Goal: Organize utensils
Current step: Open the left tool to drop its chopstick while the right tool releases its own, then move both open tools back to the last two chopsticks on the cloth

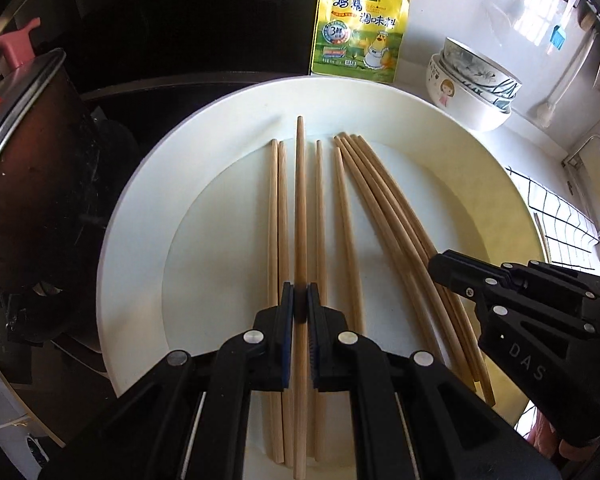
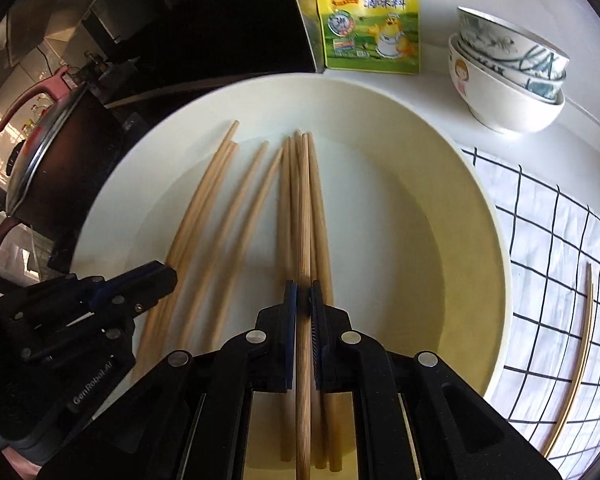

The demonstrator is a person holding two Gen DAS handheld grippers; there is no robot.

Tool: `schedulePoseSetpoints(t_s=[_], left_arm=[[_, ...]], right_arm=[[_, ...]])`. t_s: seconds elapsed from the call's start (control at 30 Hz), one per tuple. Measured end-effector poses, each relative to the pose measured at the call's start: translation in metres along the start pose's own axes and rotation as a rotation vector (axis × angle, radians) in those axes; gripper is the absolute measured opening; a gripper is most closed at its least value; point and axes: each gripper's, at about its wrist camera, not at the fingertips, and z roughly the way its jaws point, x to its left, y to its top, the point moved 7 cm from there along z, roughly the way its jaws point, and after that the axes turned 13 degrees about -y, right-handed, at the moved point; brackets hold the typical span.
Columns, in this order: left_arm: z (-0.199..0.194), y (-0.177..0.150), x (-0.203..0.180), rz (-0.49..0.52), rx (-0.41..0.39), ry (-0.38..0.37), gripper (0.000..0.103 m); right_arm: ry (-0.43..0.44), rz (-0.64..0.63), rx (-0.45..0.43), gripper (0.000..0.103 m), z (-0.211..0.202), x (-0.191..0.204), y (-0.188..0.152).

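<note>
behind the plate (image 1: 140, 216), seasoning pouch (image 1: 360, 28), stacked bowls (image 1: 474, 84), pot (image 1: 28, 152)

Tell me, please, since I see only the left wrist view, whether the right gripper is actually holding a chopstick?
Observer: Yes, the right gripper is shut on one chopstick, clamped between its pads.
Operator: Thank you. What lies beneath it?
Observer: A tight bunch of chopsticks on the plate, directly under the held one.
Operator: Is anything on the cloth to the right?
Observer: Two chopsticks lie side by side on the checked cloth, off the plate's right rim.
</note>
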Motion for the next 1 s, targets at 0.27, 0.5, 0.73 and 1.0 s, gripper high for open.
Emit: schedulePoseSetpoints(t_s=[0.27,0.5,0.73,1.0], left_arm=[[0.002,-0.002,0.001,-0.004,0.01,-0.007,0.008],[-0.012,0.002,0.003,-0.017,-0.033,0.0,0.042],[-0.024,0.002,0.003,-0.03,-0.055,0.008,0.042],[-0.034,-0.002,-0.008,-0.017,-0.067,0.015,0.042]], right_arm=[[0.003,0.009,-0.009,0.007,0.0,-0.001,0.0],[-0.005,0.013,-0.05,0.014,-0.014,-0.005,0.004],[0.001,0.018,-0.059,0.014,-0.025,-0.008,0.001],[0.014,0.014,-0.075,0.015,-0.04,-0.013,-0.01]])
